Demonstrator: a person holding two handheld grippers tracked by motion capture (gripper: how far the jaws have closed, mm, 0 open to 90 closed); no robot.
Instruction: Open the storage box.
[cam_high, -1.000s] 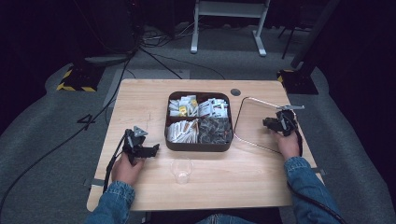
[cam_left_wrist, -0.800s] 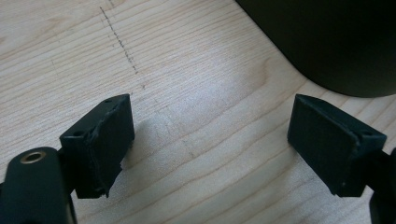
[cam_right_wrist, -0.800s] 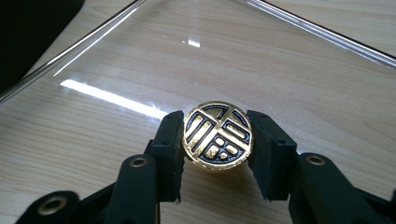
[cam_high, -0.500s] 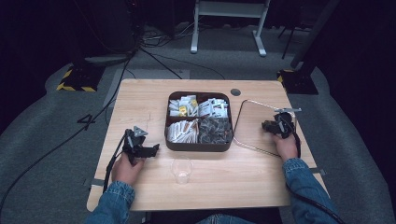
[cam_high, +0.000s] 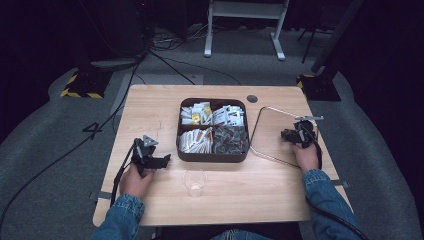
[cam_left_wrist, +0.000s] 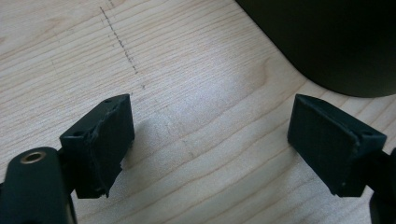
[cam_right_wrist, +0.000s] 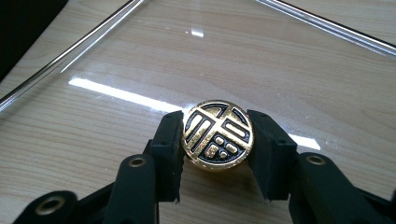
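A clear glass lid (cam_high: 274, 131) with a metal rim lies flat on the table to the right of the box. Its round gold and black knob (cam_right_wrist: 218, 133) sits between the pads of my right gripper (cam_right_wrist: 217, 148), which is shut on it from both sides. In the high view the right gripper (cam_high: 287, 135) reaches over the lid from its right edge. My left gripper (cam_high: 163, 161) rests low over the bare wood just left of the box's front corner. Its jaws (cam_left_wrist: 210, 144) stand wide open with nothing between them.
A dark square box (cam_high: 212, 156) with several compartments of packets and tea bags stands mid-table; its dark wall (cam_left_wrist: 327, 42) is close ahead of the left gripper. A clear cup (cam_high: 194, 181) stands in front of the box. A cable trails off the table's left side.
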